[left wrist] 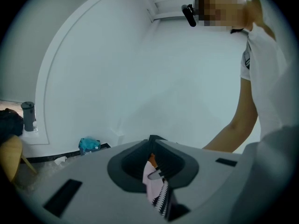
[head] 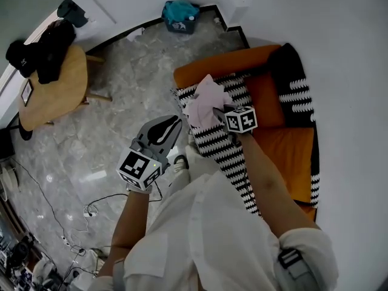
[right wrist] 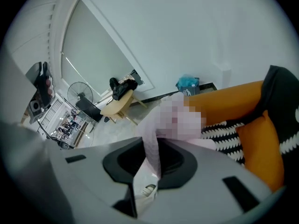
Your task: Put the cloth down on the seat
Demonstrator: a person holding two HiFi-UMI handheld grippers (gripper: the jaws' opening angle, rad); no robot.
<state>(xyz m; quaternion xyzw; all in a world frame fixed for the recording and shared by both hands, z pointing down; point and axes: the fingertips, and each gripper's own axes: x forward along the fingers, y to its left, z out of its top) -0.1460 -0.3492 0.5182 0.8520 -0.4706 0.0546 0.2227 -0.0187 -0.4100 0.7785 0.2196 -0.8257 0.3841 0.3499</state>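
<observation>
right gripper (right wrist: 150,164) clamps pink cloth (head: 205,102); left gripper (left wrist: 152,141) closed, empty.

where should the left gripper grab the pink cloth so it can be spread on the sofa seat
Probably grip the loose bunched end of the pink cloth that sticks up beyond the right gripper, coming from the person's left. The right gripper is shut on its near part, so that end is free, and the left gripper, shut and empty, sits on that side.

Cloth (head: 205,102) over seat (head: 292,151); table (head: 56,93) far left.
</observation>
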